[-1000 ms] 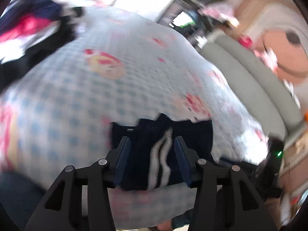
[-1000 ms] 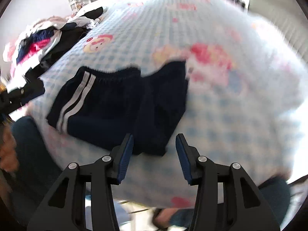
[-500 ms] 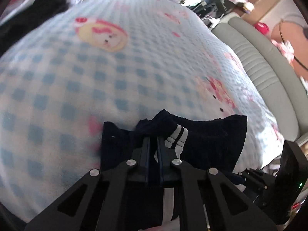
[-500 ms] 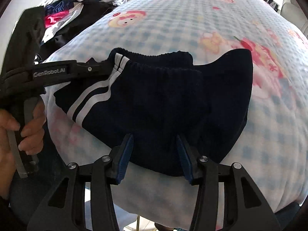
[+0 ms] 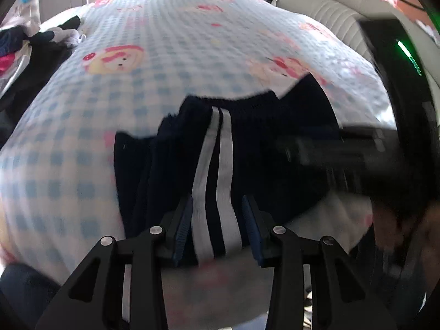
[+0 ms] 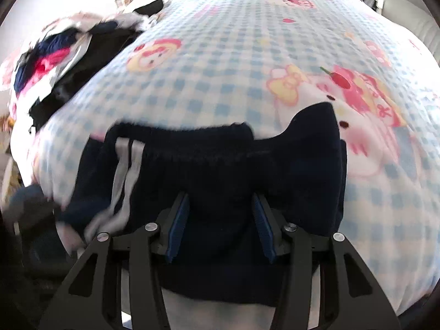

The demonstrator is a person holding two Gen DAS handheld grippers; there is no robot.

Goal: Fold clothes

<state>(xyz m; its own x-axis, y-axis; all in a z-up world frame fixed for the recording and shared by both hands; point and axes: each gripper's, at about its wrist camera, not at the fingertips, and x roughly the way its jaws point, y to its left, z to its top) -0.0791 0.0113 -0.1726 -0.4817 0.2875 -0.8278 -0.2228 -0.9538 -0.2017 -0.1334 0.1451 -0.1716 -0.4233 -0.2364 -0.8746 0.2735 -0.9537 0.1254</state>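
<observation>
Checked bedspread [image 5: 170,63] under navy shorts [image 5: 170,170] — left gripper [image 5: 217,225] jaws opening, white stripes between pads, ungripped; right gripper [image 6: 221,225] parted over navy cloth, unclamped.

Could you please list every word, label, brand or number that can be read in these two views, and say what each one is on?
None can be read.
The other gripper crossing the left wrist view is too blurred to show any lettering.
The blanket carries only cartoon pictures, no words.
The dark shorts show white stripes, no label.
</observation>
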